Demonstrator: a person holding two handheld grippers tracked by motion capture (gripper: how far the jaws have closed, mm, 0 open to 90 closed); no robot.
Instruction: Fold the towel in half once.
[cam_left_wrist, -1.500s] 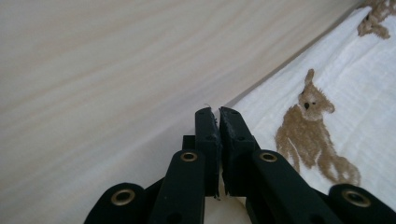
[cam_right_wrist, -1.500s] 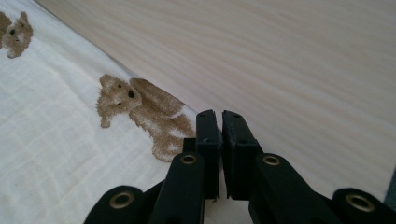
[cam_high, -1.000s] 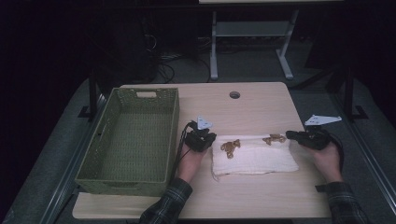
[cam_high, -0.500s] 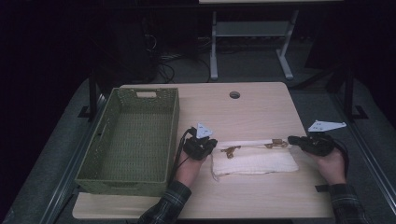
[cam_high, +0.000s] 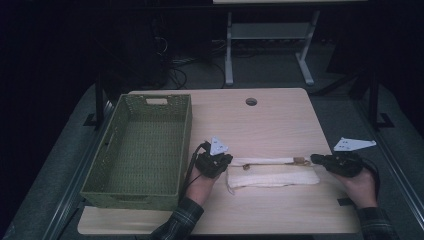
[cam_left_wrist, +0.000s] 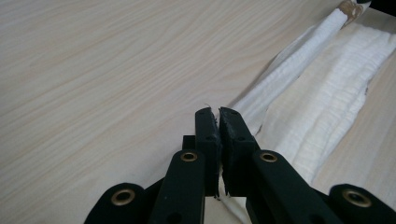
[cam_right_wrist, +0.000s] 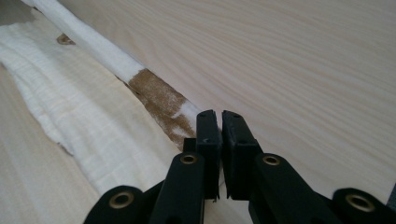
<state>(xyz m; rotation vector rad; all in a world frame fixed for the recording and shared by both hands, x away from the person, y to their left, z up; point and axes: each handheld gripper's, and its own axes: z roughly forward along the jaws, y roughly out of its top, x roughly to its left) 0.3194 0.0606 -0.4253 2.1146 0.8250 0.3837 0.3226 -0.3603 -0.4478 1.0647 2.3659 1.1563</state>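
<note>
A white cloth (cam_high: 272, 176) lies on the tabletop (cam_high: 260, 120), in the half near the person, between the middle and the right edge. It is folded into a long band that runs from left to right, parallel to the near edge. Its far edge is pulled up into a thin, tight strip (cam_high: 265, 161), stretched between the two grippers.

The left gripper (cam_high: 226, 160) is at the left end of this strip, just beside the green basket (cam_high: 142, 145). In the left gripper view its fingers (cam_left_wrist: 206, 128) are pressed together on the corner of the cloth (cam_left_wrist: 322, 93).

The right gripper (cam_high: 316, 159) is at the right end, near the right edge of the tabletop. In the right gripper view its fingers (cam_right_wrist: 208, 128) are also together, clamped on the other corner, where the cloth has a brown pattern (cam_right_wrist: 161, 105).

The basket stands along the left edge of the tabletop. A round hole (cam_high: 251, 101) is in the tabletop near the far edge.
</note>
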